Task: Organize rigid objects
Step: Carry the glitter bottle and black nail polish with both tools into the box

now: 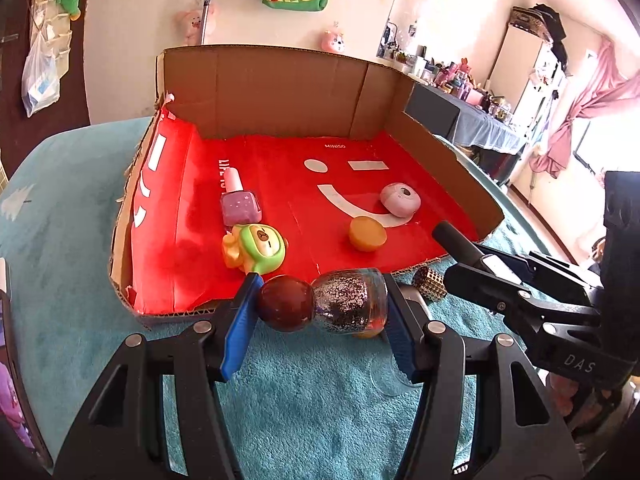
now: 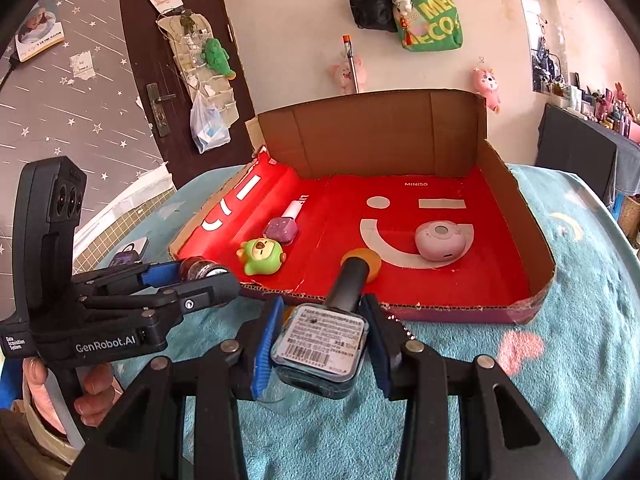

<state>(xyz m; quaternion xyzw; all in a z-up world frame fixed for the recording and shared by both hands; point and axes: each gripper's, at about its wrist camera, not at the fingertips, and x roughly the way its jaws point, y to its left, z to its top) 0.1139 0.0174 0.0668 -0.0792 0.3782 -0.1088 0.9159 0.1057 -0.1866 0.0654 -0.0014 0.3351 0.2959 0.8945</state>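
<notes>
- Glitter bottle [image 1: 344, 300], with a dark red round cap [image 1: 285, 303], lies crosswise between the left gripper's [image 1: 320, 312] blue pads [image 1: 239, 328]; cap end against the left pad, base against the right pad, jaws clamped on it lengthwise.
- Second bottle, a dark nail polish bottle [image 2: 320, 344], sits between the right gripper's [image 2: 318, 338] pads [image 2: 264, 344]; clamped on its flat sides, barcode label on its base facing the camera, black cap [image 2: 350, 280] pointing away from the fingers.
- Both held bottles are off the surface, above the teal fleece cover [image 1: 312, 408], just short of the near edge of the cardboard tray [image 1: 288, 92].
- Just past the left fingers, on the cover: a small studded gold cylinder [image 1: 430, 284].
- Beyond the fingertips, inside the red-lined tray: green bear figure [image 1: 256, 250] nearest the left fingers, touching a lilac nail polish bottle [image 1: 240, 204] that lies behind it.
- Farther right in the tray: orange round piece [image 1: 367, 234], with a pink round case [image 1: 400, 199] behind it, apart from it.
- Right wrist view: a hand [image 2: 60, 392] holds the left gripper's handle, left of the right fingers.
- Far beyond the tray: wall with a green tote bag [image 2: 434, 20].
</notes>
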